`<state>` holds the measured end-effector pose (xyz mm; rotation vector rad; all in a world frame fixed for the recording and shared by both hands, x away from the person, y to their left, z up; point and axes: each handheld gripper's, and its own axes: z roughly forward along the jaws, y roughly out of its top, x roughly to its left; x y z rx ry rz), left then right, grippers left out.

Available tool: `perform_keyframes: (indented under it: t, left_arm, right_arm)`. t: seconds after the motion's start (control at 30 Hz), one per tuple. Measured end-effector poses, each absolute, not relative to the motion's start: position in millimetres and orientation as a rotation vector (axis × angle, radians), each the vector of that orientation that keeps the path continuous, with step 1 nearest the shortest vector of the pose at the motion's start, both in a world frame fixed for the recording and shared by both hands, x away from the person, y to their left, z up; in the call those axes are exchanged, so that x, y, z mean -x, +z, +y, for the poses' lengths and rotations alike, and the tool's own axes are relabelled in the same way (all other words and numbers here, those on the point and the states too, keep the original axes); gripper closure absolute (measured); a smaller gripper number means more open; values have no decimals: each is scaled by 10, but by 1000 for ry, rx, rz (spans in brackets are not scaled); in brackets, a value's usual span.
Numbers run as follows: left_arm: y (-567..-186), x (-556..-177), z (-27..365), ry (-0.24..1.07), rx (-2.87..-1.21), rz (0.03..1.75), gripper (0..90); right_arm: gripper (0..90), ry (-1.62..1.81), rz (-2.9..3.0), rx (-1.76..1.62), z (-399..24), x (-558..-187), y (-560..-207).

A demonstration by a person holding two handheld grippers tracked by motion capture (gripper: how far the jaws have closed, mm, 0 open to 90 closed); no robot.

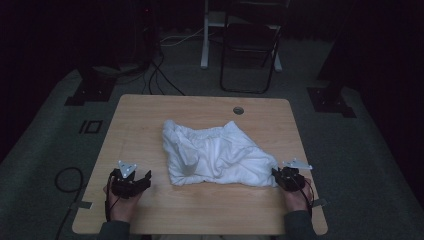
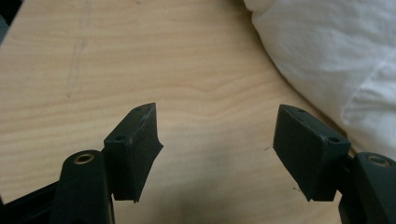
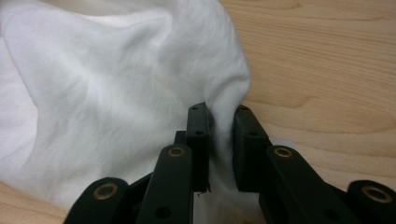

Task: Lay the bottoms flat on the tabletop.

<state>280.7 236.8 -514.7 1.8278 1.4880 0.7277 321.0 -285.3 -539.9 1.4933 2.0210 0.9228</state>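
A crumpled white cloth (image 1: 216,154) lies on the wooden tabletop (image 1: 140,120), roughly at its middle and reaching toward the person's side. The right gripper (image 1: 283,176) sits at the cloth's near right corner, and in the right gripper view its jaws are nearly together, pinching a fold of the cloth's (image 3: 116,88) edge between them, with bare wood just beyond the cloth. The left gripper (image 1: 134,181) rests on the tabletop well to the left of the cloth, apart from it, held by the person's left hand (image 1: 120,204). In the left gripper view its jaws stand wide apart with nothing between them but bare wood (image 2: 140,60), and the cloth (image 2: 336,56) fills the upper right corner beyond them. Past the far edge of the tabletop from the cloth, a dark folding chair (image 1: 250,50) stands on the grey floor.
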Motion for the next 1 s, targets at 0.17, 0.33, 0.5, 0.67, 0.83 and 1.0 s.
perform_keyframes:
  t: [0.17, 0.33, 0.5, 0.67, 0.83, 1.0]
  left_arm:
    - [-5164, -2702, 2201, 648, -1867, 1421, 344]
    - [-5155, -2632, 1924, 599, -1925, 1312, 353]
    - [-5120, -2605, 1540, 512, -1990, 1131, 417]
    - [-5104, -2633, 1203, 454, -2042, 1006, 471]
    - [-4998, -2700, 837, 467, -2080, 855, 482]
    - [-4966, -2929, 907, 554, -2034, 953, 498]
  right_arm:
    - [792, 913, 2022, -1481, -2840, -3205, -5394]
    - [791, 918, 2023, -1482, -2843, -3202, -5394]
    - [791, 914, 2024, -1476, -2838, -3197, -5397]
    - [790, 915, 2023, -1479, -2837, -3197, -5398]
    - [790, 922, 2022, -1482, -2842, -3197, -5400]
    - [789, 929, 2024, -1481, -2851, -3198, -5403]
